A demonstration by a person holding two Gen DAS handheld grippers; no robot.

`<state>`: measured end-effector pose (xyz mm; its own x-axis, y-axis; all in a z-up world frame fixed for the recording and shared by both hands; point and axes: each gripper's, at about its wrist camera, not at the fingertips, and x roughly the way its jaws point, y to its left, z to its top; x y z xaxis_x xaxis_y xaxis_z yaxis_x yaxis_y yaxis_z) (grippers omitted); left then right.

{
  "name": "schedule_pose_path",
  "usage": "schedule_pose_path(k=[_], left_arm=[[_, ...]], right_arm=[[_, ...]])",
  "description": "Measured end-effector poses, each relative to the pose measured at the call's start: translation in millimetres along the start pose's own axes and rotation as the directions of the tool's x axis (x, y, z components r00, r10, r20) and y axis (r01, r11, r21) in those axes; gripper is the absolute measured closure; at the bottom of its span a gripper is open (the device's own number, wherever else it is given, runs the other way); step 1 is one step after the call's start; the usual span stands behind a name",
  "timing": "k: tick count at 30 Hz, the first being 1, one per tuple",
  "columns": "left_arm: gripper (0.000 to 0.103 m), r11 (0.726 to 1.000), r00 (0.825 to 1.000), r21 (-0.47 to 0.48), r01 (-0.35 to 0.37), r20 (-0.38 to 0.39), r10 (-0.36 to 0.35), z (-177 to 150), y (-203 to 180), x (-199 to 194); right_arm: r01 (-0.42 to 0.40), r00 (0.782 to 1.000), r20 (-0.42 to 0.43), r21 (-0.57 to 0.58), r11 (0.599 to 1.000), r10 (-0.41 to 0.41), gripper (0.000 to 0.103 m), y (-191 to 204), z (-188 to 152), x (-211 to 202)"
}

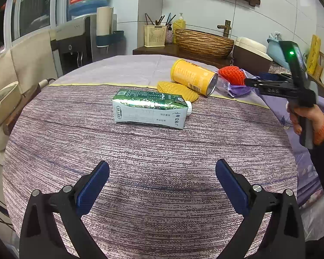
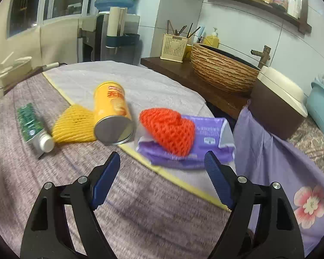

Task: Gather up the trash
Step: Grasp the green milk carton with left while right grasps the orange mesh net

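Observation:
A green and white milk carton [image 1: 150,108] lies on its side on the table; it also shows in the right wrist view [image 2: 33,127]. Behind it lie a yellow foam net [image 1: 178,90] [image 2: 73,127] and a yellow chip can [image 1: 193,77] [image 2: 112,113] on its side. An orange foam net [image 1: 231,75] [image 2: 168,127] rests on a purple wipes pack [image 1: 237,88] [image 2: 207,139]. My left gripper [image 1: 162,172] is open and empty, short of the carton. My right gripper [image 2: 163,161] [image 1: 248,81] is open, just short of the orange net.
The table has a purple-grey woven cloth [image 1: 140,151] with a yellow stripe. A purple flowered cloth [image 2: 291,172] hangs at the right edge. Behind stand a wicker basin [image 2: 222,71], a utensil holder [image 2: 173,47], a brown lidded container [image 2: 276,105] and a water dispenser [image 1: 80,36].

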<state>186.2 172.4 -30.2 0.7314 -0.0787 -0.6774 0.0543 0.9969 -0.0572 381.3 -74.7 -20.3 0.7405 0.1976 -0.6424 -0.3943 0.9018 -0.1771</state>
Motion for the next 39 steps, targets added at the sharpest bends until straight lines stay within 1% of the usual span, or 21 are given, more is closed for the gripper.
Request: schedule_pose_path(k=[2,5,6,8,10,12,13,14,16,17,19,20,22,24,25,28,30,31,32,35,39], left_arm=[[0.006,1.0,1.0,0.009,-0.002,-0.002,0.002,3.2,1.8,4.2],[0.006,0.999,1.0,0.032,-0.011,0.002,0.011,11.2,3.3,9.1],[0.006,0.999,1.0,0.042,-0.013,0.006,0.013,14.0,4.3,10.1],[0.005,0.997,1.0,0.071,-0.019,0.014,0.018,21.2,6.6,14.0],[0.005,0.992,0.999,0.119,-0.028,0.022,0.025,29.2,9.4,19.1],[0.005,0.979,0.999,0.201,-0.027,0.034,0.02,39.9,11.8,26.7],[0.005,0.971,0.999,0.237,-0.02,0.032,0.013,44.1,13.0,31.2],[0.005,0.958,1.0,0.288,-0.011,0.018,0.006,49.6,13.9,38.6],[0.005,0.936,1.0,0.352,-0.014,0.006,0.013,55.0,13.1,48.0],[0.005,0.912,1.0,0.409,-0.006,-0.01,0.011,58.2,10.4,55.5],[0.005,0.871,0.999,0.492,0.003,-0.029,0.014,61.6,5.6,66.4],[0.005,0.855,0.999,0.519,-0.002,-0.031,0.022,62.7,4.0,69.7],[0.005,0.818,0.999,0.575,0.035,-0.054,-0.005,67.6,0.6,76.9],[0.005,0.785,0.994,0.613,0.085,-0.11,-0.022,71.1,-2.1,85.2],[0.005,0.77,0.991,0.63,0.099,-0.133,-0.018,71.7,-3.2,89.0],[0.005,0.7,0.982,0.708,0.093,-0.182,0.054,70.2,-9.4,110.3],[0.005,0.665,0.98,0.743,0.069,-0.175,0.093,69.1,-11.9,118.0],[0.005,0.653,0.978,0.755,0.065,-0.176,0.107,69.3,-13.5,121.3],[0.005,0.648,0.978,0.759,0.066,-0.18,0.11,69.8,-14.0,122.6],[0.006,0.648,0.972,0.758,0.069,-0.198,0.127,72.2,-15.9,125.6],[0.011,0.63,0.971,0.775,0.056,-0.19,0.148,70.1,-22.2,124.1]], right_arm=[[0.02,1.0,-0.021,-0.012,1.0,-0.02,0.024,0.7,8.4,16.9],[0.056,0.998,-0.031,-0.041,0.998,-0.057,0.029,2.5,16.1,36.5],[0.071,0.997,-0.032,-0.047,0.996,-0.073,0.033,2.3,17.7,42.5],[0.082,0.995,-0.046,-0.047,0.996,-0.084,0.047,0.4,19.1,53.6],[0.074,0.994,-0.072,-0.045,0.996,-0.077,0.072,-0.2,18.7,64.2],[0.082,0.994,-0.069,-0.044,0.996,-0.085,0.082,-0.6,17.8,67.2],[0.079,0.995,-0.054,-0.036,0.996,-0.081,0.084,-1.5,17.9,64.8],[0.071,0.997,-0.041,-0.023,0.997,-0.072,0.084,-2.9,18.2,61.5],[0.066,0.998,-0.004,0.0,0.998,-0.066,0.085,-5.9,19.5,50.8],[0.065,0.998,0.007,0.003,0.998,-0.065,0.085,-5.9,20.2,46.3],[0.054,0.998,0.029,0.005,0.999,-0.054,0.085,-4.3,21.0,35.6],[0.049,0.998,0.039,0.003,0.999,-0.049,0.085,-3.7,21.1,30.0],[0.037,0.998,0.051,0.006,0.999,-0.037,0.085,-2.3,19.8,20.3],[0.021,0.998,0.057,0.013,1.0,-0.022,0.085,-0.4,16.8,11.8],[0.015,0.998,0.062,0.015,1.0,-0.015,0.085,-0.4,14.6,7.0],[-0.009,0.998,0.063,0.041,0.999,0.007,0.085,-1.5,7.3,-1.9],[-0.025,0.998,0.058,0.064,0.998,0.021,0.085,-3.3,2.0,-6.1],[-0.023,0.998,0.057,0.065,0.998,0.02,0.085,-3.3,-1.0,-7.9],[-0.022,0.998,0.056,0.064,0.998,0.019,0.085,-3.3,-3.7,-9.4],[-0.029,0.998,0.054,0.073,0.997,0.025,0.085,-5.6,-11.0,-13.2],[-0.034,0.998,0.058,0.101,0.994,0.028,0.085,-11.2,-19.3,-18.0]])
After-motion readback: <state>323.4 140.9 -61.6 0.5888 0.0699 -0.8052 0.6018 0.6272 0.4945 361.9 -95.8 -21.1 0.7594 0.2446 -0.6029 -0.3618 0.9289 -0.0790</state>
